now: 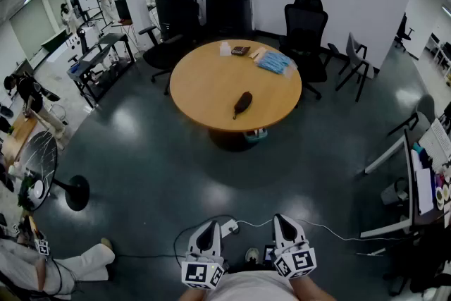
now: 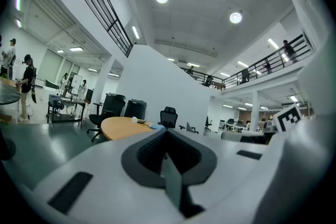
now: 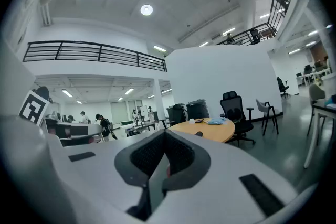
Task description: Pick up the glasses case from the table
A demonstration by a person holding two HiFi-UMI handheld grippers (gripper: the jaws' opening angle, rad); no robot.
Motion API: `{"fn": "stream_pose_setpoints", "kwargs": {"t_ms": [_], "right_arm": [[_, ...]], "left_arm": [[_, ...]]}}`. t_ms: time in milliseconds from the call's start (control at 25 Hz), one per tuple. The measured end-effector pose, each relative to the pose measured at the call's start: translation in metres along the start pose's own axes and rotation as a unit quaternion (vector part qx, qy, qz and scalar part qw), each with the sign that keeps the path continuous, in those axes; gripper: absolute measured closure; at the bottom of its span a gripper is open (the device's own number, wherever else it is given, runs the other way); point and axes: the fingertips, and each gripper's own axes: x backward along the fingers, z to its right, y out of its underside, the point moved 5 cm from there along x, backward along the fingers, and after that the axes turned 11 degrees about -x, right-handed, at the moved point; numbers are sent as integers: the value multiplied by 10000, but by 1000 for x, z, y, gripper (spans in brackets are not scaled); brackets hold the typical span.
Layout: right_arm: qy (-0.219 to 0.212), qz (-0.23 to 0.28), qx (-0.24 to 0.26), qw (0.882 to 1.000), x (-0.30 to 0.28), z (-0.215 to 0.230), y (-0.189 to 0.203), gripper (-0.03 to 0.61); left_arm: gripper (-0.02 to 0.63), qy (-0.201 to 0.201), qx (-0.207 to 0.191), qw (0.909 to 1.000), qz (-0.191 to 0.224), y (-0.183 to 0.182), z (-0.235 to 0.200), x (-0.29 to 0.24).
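The glasses case, dark and oblong, lies on the near half of the round wooden table in the middle of the room. Both grippers are held low at the bottom of the head view, close to the person's body and far from the table. My left gripper and my right gripper are both shut with nothing between the jaws. In the right gripper view the case is a small dark bump on the distant table. The left gripper view shows only the table's edge.
Black office chairs and two black cabinets stand behind the table. A blue packet and small items lie at its far side. A power strip and cable lie on the floor by my grippers. Desks at right, people at left.
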Motion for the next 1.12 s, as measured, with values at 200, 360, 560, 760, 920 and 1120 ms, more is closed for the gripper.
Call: {"fn": "stream_pose_setpoints", "kwargs": {"t_ms": [200, 360, 560, 760, 920, 1120], "right_arm": [[-29, -16, 15, 10000, 2, 2, -4, 563], [-88, -31, 11, 10000, 0, 10, -5, 565], [-246, -124, 15, 9996, -10, 27, -9, 565], [-447, 7, 111, 9989, -11, 43, -23, 565], [-620, 47, 253, 9977, -28, 62, -30, 563], [-476, 61, 8, 9988, -44, 88, -37, 563]], "left_arm": [[612, 59, -90, 9999, -4, 1, 9, -1], [612, 45, -60, 10000, -31, 3, 15, -8], [612, -7, -17, 10000, -95, 4, 21, -30], [612, 14, -56, 9999, -119, 10, 35, -45], [612, -176, -214, 9996, -98, 11, 33, -64], [612, -203, -296, 9991, -216, 13, 22, -98]]}}
